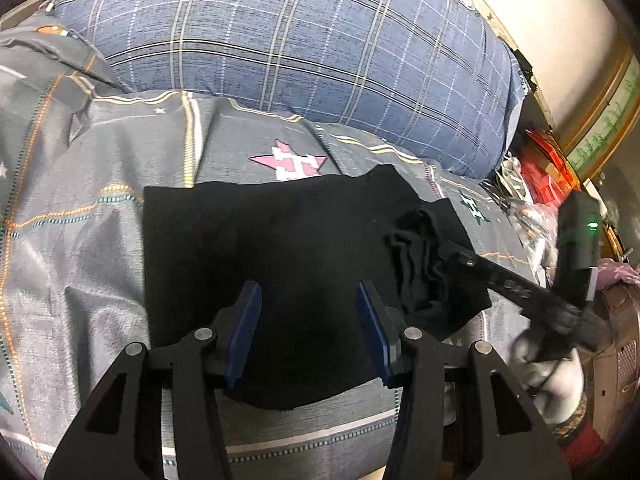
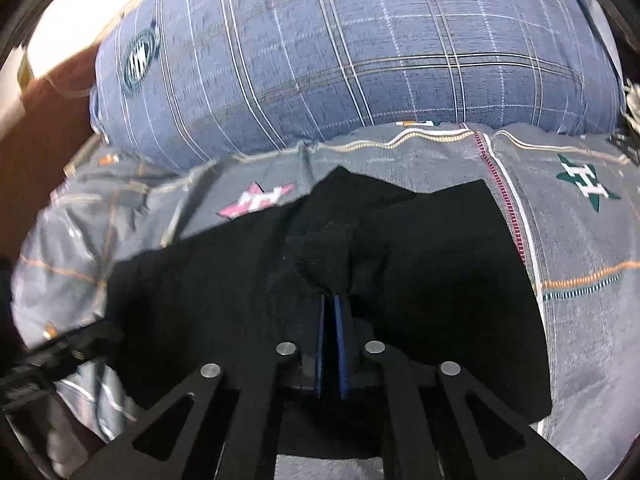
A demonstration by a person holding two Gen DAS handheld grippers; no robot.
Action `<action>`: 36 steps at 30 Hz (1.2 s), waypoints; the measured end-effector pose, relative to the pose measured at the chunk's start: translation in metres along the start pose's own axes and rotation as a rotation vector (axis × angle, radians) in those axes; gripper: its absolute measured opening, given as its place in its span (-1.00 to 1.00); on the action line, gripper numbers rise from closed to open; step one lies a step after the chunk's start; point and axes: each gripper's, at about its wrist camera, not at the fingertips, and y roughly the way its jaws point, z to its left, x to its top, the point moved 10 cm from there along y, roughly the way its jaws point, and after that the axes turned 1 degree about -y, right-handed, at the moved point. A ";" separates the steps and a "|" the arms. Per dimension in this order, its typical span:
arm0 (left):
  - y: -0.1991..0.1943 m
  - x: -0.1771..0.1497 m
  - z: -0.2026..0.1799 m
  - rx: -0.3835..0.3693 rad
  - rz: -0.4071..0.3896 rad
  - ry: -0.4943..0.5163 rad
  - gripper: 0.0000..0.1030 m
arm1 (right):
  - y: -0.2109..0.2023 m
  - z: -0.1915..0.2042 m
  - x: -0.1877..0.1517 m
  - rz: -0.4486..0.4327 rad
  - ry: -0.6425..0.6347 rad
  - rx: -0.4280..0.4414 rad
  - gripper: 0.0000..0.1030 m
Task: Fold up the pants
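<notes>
While the black pants lie folded into a flat, roughly rectangular stack on the grey patterned bedspread of the bed, the left tool hangs over their near edge with its two blue-padded fingers spread wide and nothing between them. At the right end of the stack a gathered bunch of black cloth stands up in creases, and the right tool has its blue pads pressed together on this bunch, pinching the pants. Seen from the left wrist view, the same right tool reaches in from the right side of the bed, held by a gloved hand; a green light glows on the black body above it.

A pink star printed on the bedspread shows just beyond the far edge of the pants, partly covered by them. A green star lies on the bedspread to the right of the pants, apart from them. A large blue plaid pillow rests along the far side of the bed, behind the pants and not touching them. Beyond the right edge of the bed, red packets and other small items are visible, too blurred to name. In the right wrist view the left part of the picture is smeared.
</notes>
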 end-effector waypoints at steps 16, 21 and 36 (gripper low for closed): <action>-0.017 -0.002 0.030 0.025 -0.032 -0.100 -0.08 | 0.009 0.060 -0.023 0.088 -0.098 0.190 -0.86; -0.008 -0.008 0.041 0.062 -0.010 -0.130 -0.08 | 0.018 0.033 0.002 0.029 0.043 0.172 -0.86; -0.023 -0.030 0.144 0.064 -0.049 -0.465 -0.08 | 0.034 0.129 0.005 0.137 -0.171 0.209 0.05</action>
